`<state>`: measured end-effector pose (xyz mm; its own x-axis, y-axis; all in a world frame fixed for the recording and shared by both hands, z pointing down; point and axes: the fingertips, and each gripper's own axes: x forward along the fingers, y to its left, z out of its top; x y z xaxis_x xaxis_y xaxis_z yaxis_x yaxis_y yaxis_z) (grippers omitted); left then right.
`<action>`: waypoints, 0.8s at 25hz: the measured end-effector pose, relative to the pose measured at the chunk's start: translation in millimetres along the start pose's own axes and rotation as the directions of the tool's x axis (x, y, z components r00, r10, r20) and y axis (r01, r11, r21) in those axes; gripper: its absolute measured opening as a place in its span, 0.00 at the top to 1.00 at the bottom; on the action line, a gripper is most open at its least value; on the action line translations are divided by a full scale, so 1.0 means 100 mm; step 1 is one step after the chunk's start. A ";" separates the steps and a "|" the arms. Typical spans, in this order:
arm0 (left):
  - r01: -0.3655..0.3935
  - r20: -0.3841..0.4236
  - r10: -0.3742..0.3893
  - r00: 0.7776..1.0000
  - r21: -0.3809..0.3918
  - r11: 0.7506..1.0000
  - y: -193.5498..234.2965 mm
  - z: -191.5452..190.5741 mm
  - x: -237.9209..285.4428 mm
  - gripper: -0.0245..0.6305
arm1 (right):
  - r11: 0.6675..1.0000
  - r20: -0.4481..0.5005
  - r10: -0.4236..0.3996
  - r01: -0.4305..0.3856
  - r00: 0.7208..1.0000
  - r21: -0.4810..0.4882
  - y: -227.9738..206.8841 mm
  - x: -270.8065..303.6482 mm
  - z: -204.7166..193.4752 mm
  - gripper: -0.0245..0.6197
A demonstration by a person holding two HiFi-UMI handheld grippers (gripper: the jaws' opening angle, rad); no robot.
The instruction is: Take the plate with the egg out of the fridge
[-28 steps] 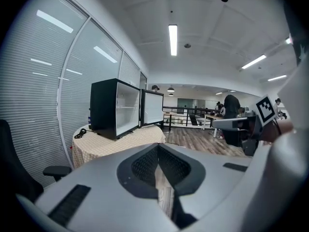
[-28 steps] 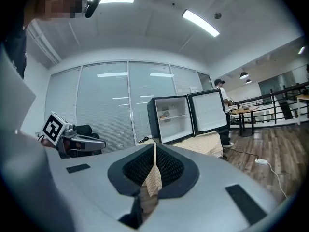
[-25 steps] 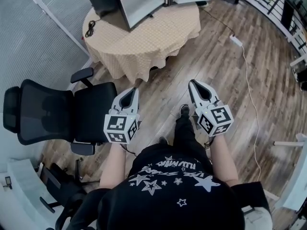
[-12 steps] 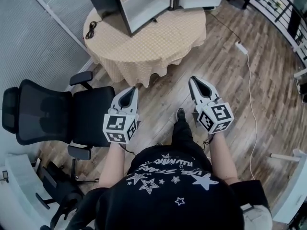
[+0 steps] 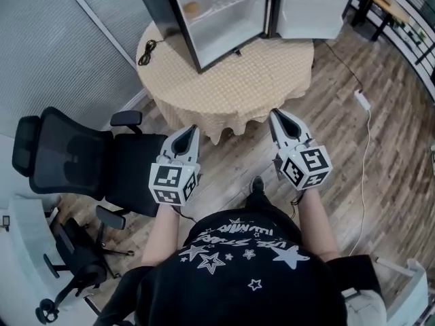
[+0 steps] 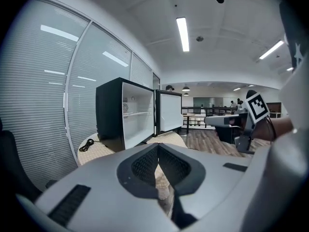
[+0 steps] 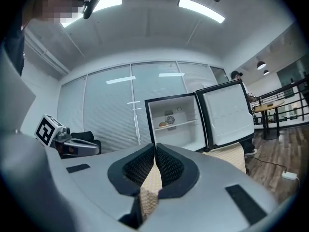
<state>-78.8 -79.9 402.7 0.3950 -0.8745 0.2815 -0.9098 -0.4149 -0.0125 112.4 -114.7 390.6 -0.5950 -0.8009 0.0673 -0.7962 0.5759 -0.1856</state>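
Observation:
A small black fridge stands open on a round table with a beige cloth. On its upper shelf lies a plate with an egg, also seen as the plate in the right gripper view. My left gripper and right gripper hang side by side over the floor, short of the table's near edge. Both are shut with nothing between the jaws. The fridge door swings out to the right.
A black office chair stands left of the left gripper. A window wall with blinds runs along the left. A white power strip and cable lie on the wooden floor at right. A black cable rests on the tablecloth.
The view has tipped up and moved forward: the fridge's inside and the whole table now show. Both grippers sit closer to the table's edge, still shut and empty.

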 end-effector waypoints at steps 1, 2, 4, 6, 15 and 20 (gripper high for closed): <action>-0.010 -0.004 0.010 1.000 -0.004 1.000 0.00 0.03 0.06 0.96 | 1.000 0.007 0.004 -0.004 1.000 -0.001 -0.09 0.05 0.05 0.91; -0.019 -0.007 0.019 1.000 -0.007 1.000 -0.01 0.06 0.13 0.96 | 1.000 0.012 0.007 -0.007 1.000 0.001 -0.18 0.09 0.08 0.91; -0.036 -0.009 0.035 0.999 -0.007 0.999 -0.02 0.13 0.25 0.96 | 1.000 0.014 0.022 -0.022 1.000 0.009 -0.35 0.19 0.13 0.91; -0.055 -0.010 0.055 0.998 -0.003 0.998 -0.02 0.19 0.40 0.96 | 0.999 0.009 0.047 -0.047 0.999 0.014 -0.49 0.29 0.15 0.91; -0.084 -0.017 0.084 0.996 -0.024 0.996 -0.12 0.31 1.06 0.96 | 0.996 -0.005 0.087 -0.087 0.996 0.022 -1.11 0.52 0.17 0.91; -0.087 -0.037 0.086 0.996 -0.033 0.996 -0.18 0.32 1.30 0.96 | 0.994 -0.016 0.096 -0.095 0.995 0.062 -1.38 0.68 0.11 0.91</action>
<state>-6.5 -194.3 409.1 0.3103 -0.8969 0.3151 -0.9444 -0.3288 -0.0057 183.0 -250.5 410.5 -0.6706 -0.7389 0.0651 -0.7277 0.6382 -0.2514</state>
